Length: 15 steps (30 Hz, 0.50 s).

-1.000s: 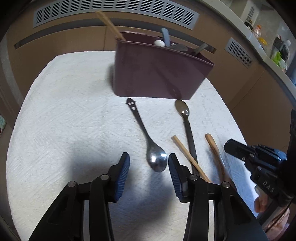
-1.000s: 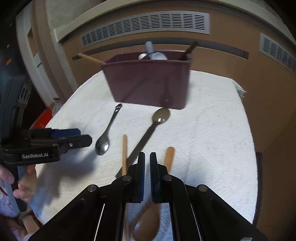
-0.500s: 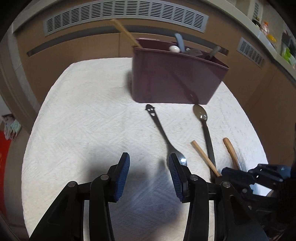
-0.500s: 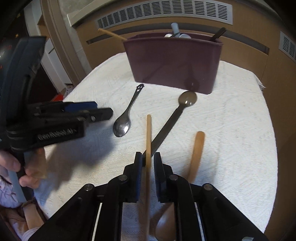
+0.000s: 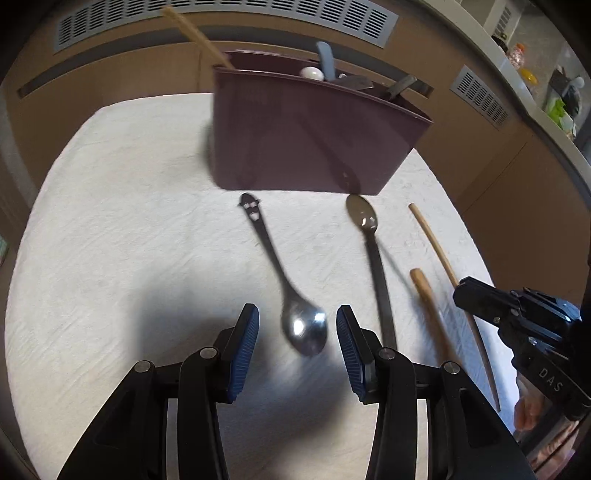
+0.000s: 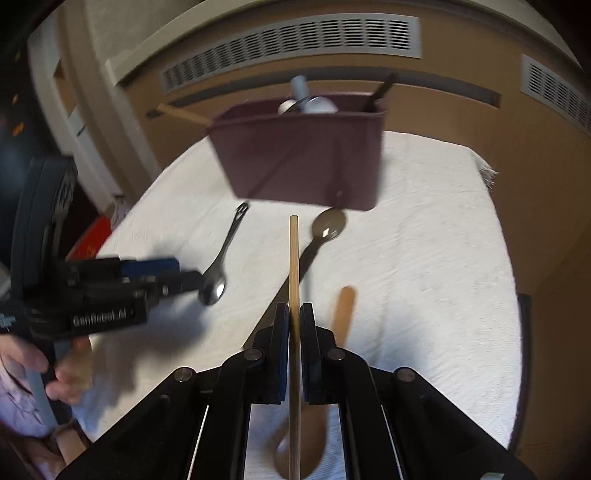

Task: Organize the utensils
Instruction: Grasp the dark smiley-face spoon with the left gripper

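1. The right claw [image 6: 294, 325] is clamped on a thin wooden chopstick [image 6: 294, 258]. The stick runs straight btw. the two blue pads and its far end points toward the utensil holder [image 6: 306, 155].
2. In the left wrist view the same chopstick [image 5: 436, 243] is seen lifted off the cloth, w/ the right claw [image 5: 476, 295] gripping it near the middle.
3. The left claw [image 5: 297, 332] has its fingers apart, closing slightly, and nothing is pressed btw. the pads. It hovers over the bowl of the metal spoon [image 5: 291, 295], which lies on the cloth btw. the two pads as seen from above; touching or not, I cannot tell.
4. The metal spoon lies w/ its handle end toward the holder. Its handle has small cut-outs like a face.
5. Just right of it lies a long dark spoon [image 5: 373, 254], bowl end near the front wall of the holder.
6. A wooden spoon [image 6: 332, 350] lies on the cloth at the right, its bowl partly under the right claw in the right wrist view.
7. The holder is dark plum plastic and stands at the far side of the tabletop [image 5: 110, 221], which is covered w/ white textured cloth. Several utensils already stand in it, incl. another chopstick [image 5: 195, 33] leaning out at the left corner.
8. A person's hand [image 6: 55, 365] holds the left tool at the left edge of the right wrist view.
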{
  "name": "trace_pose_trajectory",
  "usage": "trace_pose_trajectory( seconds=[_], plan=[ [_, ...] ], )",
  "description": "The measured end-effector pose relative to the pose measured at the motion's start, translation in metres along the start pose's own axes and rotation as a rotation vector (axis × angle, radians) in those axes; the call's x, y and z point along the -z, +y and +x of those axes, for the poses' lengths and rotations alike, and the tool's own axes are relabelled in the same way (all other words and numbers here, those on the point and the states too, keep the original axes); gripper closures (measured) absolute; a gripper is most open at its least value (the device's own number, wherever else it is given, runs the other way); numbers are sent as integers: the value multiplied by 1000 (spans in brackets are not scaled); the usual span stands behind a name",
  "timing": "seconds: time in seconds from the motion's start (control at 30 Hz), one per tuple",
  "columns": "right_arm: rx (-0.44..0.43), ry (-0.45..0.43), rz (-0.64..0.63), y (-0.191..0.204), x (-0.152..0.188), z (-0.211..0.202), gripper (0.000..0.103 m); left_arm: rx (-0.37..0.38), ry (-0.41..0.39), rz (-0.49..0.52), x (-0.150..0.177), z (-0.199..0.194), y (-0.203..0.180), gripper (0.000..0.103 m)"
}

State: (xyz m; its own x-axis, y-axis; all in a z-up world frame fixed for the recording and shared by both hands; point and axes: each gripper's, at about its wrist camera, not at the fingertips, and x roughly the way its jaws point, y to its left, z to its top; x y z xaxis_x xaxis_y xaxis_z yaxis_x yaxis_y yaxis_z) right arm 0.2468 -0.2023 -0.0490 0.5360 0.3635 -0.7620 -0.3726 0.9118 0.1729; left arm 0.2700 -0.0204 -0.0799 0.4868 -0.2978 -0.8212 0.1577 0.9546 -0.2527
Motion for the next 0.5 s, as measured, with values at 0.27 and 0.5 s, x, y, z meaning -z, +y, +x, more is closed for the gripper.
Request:
trace_pose_trajectory(
  seconds=[0.27, 0.5],
  plan=[
    [28, -25, 49, -15, -4, -2, 98, -160, 64, 11, -39, 30, -8, 66],
    [23, -16, 56, -15, 1, 4, 98, -201, 69, 36, -47, 41, -10, 79]
  ],
)
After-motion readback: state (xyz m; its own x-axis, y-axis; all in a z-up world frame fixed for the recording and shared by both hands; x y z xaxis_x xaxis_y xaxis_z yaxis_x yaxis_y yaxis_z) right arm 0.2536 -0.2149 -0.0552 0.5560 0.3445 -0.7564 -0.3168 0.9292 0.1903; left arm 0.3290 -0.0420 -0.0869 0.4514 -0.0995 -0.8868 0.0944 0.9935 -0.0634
